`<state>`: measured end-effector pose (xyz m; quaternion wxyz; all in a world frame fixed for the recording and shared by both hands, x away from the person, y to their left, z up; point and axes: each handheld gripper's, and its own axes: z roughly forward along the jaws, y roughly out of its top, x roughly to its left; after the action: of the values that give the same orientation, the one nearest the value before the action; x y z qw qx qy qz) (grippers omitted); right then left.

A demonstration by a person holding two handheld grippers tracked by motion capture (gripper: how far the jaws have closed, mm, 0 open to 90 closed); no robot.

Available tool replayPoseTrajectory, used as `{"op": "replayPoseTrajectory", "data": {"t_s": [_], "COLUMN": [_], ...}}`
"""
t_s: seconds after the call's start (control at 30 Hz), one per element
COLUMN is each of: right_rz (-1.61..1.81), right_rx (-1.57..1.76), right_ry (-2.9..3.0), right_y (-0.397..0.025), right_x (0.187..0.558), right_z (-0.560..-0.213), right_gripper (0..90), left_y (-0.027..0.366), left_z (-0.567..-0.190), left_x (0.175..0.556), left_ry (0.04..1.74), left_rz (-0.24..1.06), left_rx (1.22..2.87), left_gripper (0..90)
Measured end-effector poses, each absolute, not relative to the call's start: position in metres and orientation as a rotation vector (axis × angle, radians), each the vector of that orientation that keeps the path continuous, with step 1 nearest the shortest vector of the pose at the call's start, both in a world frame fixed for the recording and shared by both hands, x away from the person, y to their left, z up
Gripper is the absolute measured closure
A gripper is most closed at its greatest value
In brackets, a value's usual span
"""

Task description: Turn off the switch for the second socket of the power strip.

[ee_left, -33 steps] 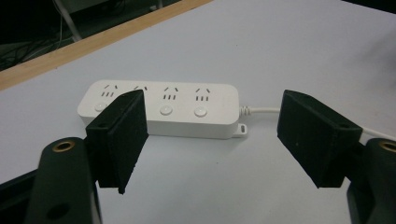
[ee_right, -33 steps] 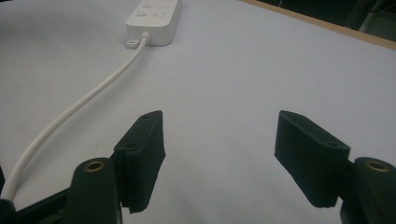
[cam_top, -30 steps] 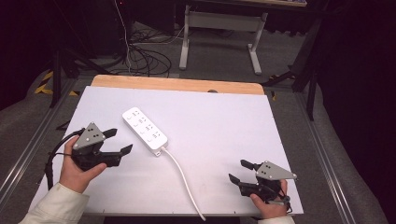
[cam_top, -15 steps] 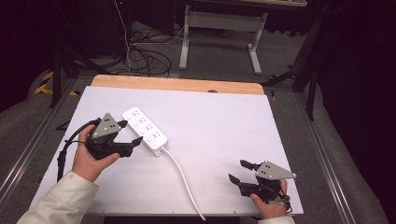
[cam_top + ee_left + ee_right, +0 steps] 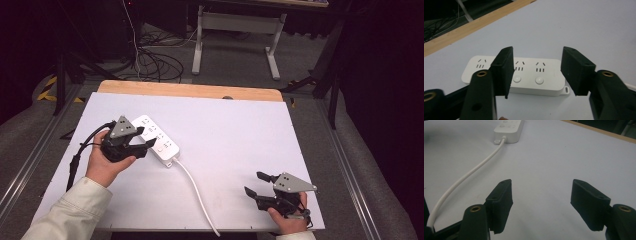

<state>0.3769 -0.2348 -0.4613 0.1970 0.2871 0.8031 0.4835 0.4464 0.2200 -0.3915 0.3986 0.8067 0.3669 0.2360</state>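
Partly hidden power strip (image 5: 159,141) under gaping left claw (image 5: 143,138), right claw (image 5: 256,183) spread wide, cable (image 5: 197,194) cut off.

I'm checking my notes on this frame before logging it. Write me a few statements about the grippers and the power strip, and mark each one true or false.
1. The left gripper is open, its jaws near the power strip. True.
2. The right gripper grips the white cord. False: it is open, apart from the cord.
3. The power strip lies flat on the white table. True.
4. A plug sits in one socket. False: the visible sockets are empty.
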Motion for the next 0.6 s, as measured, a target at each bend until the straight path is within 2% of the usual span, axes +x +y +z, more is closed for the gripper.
{"op": "replayPoseTrajectory", "data": {"t_s": [0.03,0.1,0.23,0.3,0.6], "right_rz": [1.355,1.356,1.361,1.364,1.361], "right_rx": [0.803,0.803,0.797,0.798,0.792], "right_ry": [2.249,2.250,2.250,2.251,2.254], "right_y": [-0.235,-0.235,-0.235,-0.235,-0.235], "right_x": [0.377,0.377,0.376,0.376,0.376], "right_z": [-0.461,-0.461,-0.461,-0.461,-0.461], "right_gripper": [34.3,34.3,34.8,35.5,35.6], "left_y": [0.220,0.222,0.223,0.224,0.228], "left_z": [-0.392,-0.396,-0.397,-0.398,-0.407], "left_x": [0.448,0.453,0.457,0.459,0.476], "left_ry": [0.931,0.936,0.952,0.960,1.028], "left_rz": [0.590,0.526,0.549,0.528,0.496], "left_rx": [2.051,2.066,2.057,2.053,2.064], "left_gripper": [50.9,64.5,87.4,89.9,89.9]}}
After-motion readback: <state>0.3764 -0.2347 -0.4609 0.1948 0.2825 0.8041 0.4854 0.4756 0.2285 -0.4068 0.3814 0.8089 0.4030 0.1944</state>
